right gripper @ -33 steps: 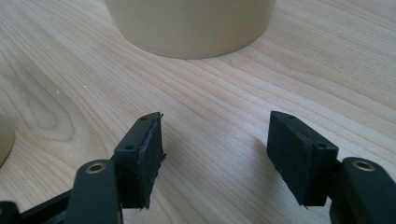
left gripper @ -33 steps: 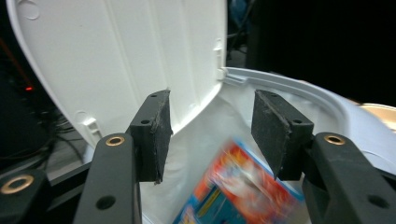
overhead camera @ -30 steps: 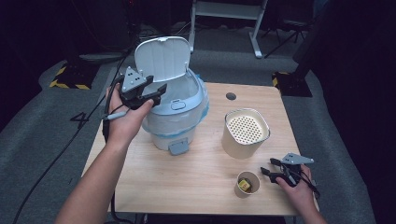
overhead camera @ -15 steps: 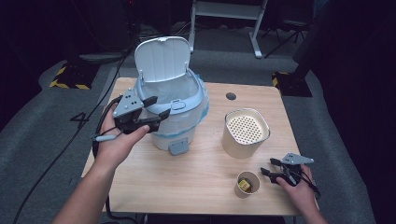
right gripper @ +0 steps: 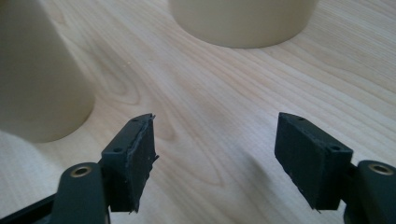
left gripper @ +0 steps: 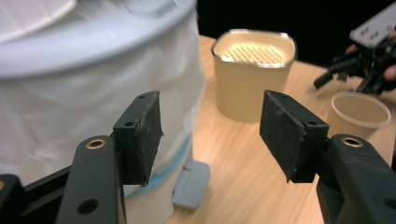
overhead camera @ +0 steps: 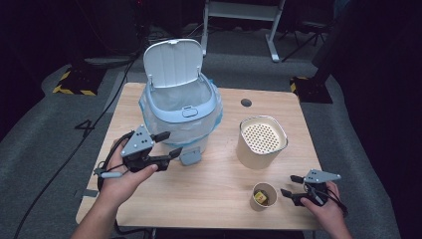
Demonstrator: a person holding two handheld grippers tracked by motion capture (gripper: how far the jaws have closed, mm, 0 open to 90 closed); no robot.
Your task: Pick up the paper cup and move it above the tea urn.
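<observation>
Pale-blue plastic pedal bin, its hinged lid standing open and a thin white crinkled liner bag folded over the rim, stood at the back left of the light wooden worktop. A second ago the left tongs had been up against the bin's rim; they had since drawn back and down toward the person, and hung spread and empty just in front of the bin, near its grey foot pedal. In my judgement the lid-opening step was done and the hand was clearing the way for something to go in. From the left gripper view the flat black rubbery pads stood wide apart, the translucent bag beside one of them. Farther right sat a cream rounded-square container with a perforated top, smooth and matte. Near the front edge was a small tan paper cup holding something yellow. The right tongs had not shifted: low over the worktop just right of the cup, spread, gripping nothing.
</observation>
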